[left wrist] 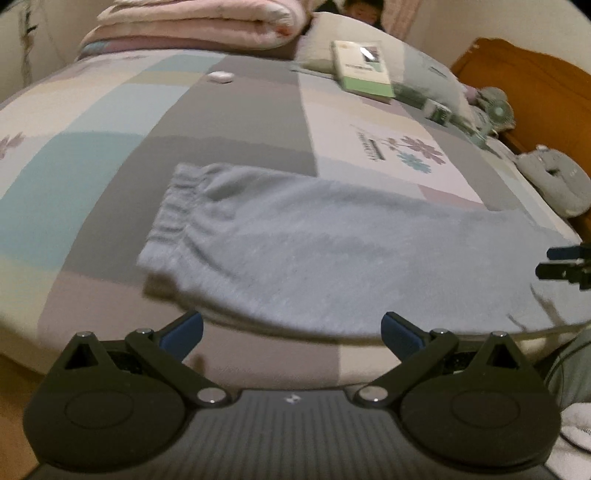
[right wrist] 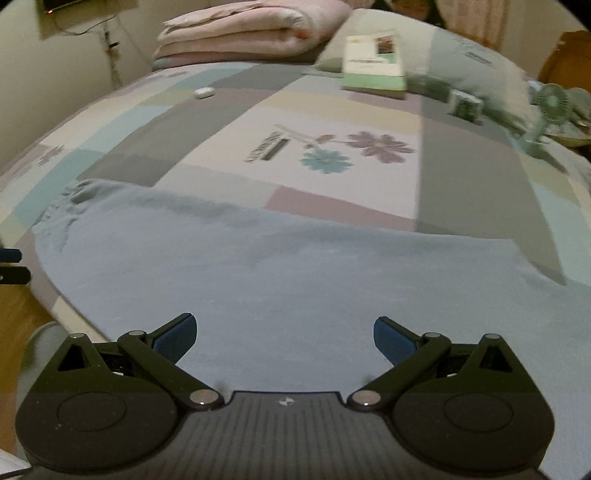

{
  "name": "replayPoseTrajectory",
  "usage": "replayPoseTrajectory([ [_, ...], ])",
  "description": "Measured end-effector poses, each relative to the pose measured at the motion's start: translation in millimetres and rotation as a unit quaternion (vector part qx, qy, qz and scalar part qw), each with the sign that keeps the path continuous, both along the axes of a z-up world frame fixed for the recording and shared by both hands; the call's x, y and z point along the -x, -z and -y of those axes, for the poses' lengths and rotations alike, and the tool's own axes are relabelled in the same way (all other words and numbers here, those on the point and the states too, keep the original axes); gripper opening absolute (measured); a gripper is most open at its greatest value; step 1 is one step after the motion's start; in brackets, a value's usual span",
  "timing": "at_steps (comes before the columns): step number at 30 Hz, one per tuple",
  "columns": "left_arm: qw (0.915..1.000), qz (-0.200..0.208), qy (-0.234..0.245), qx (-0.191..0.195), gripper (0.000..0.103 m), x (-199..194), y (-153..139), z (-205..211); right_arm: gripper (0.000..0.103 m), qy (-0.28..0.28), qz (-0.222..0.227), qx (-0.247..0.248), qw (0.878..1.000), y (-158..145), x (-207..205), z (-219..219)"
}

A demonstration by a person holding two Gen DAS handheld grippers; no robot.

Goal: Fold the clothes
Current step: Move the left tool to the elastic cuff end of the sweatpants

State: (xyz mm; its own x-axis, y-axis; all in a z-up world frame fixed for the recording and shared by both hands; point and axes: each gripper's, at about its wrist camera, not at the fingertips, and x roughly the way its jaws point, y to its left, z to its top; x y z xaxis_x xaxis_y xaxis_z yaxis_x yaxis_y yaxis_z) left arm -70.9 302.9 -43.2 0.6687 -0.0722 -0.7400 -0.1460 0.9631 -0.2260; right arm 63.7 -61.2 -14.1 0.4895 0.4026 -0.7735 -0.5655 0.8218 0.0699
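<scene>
A light blue garment (left wrist: 332,251) with a gathered elastic waistband (left wrist: 173,214) at its left end lies flat along the near edge of the bed. In the right wrist view the same garment (right wrist: 295,280) fills the foreground. My left gripper (left wrist: 291,334) hovers open just short of the garment's near edge, nothing between its blue pads. My right gripper (right wrist: 284,338) is open above the garment's middle, holding nothing. The right gripper's fingertips (left wrist: 565,262) show at the right border of the left wrist view.
The bed has a patchwork sheet (right wrist: 332,147) with flower prints. Far back lie a folded pink quilt (left wrist: 199,29), a pillow (right wrist: 461,55), a green-white book (left wrist: 364,70), a small white case (left wrist: 219,76), a small fan (right wrist: 550,103) and a grey plush toy (left wrist: 557,177). Wooden headboard (left wrist: 524,85) at right.
</scene>
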Motion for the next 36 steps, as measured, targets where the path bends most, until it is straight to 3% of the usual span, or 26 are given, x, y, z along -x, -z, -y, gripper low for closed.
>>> replayPoseTrajectory([
  [9,0.9977,0.007,-0.028,0.061,0.102,-11,15,-23,0.103,-0.027,-0.007,0.002,1.0,13,11,-25],
  [13,0.9963,-0.007,-0.039,0.076,0.102,-23,25,-28,0.103,-0.015,-0.002,-0.002,1.0,10,10,-20],
  [20,0.9905,0.006,-0.065,0.121,0.102,-27,33,-44,0.103,0.01,-0.006,-0.014,1.0,11,4,-12],
  [27,0.9731,0.034,-0.112,0.198,0.102,-30,41,-70,0.103,0.02,-0.005,-0.017,1.0,11,2,-6],
  [34,0.9366,0.05,-0.173,0.3,0.102,-24,53,-88,0.103,0.031,-0.004,-0.023,0.999,10,2,0],
  [36,0.9316,0.035,-0.176,0.316,0.102,-26,53,-85,0.103,0.029,-0.005,-0.025,0.999,10,3,-1],
])
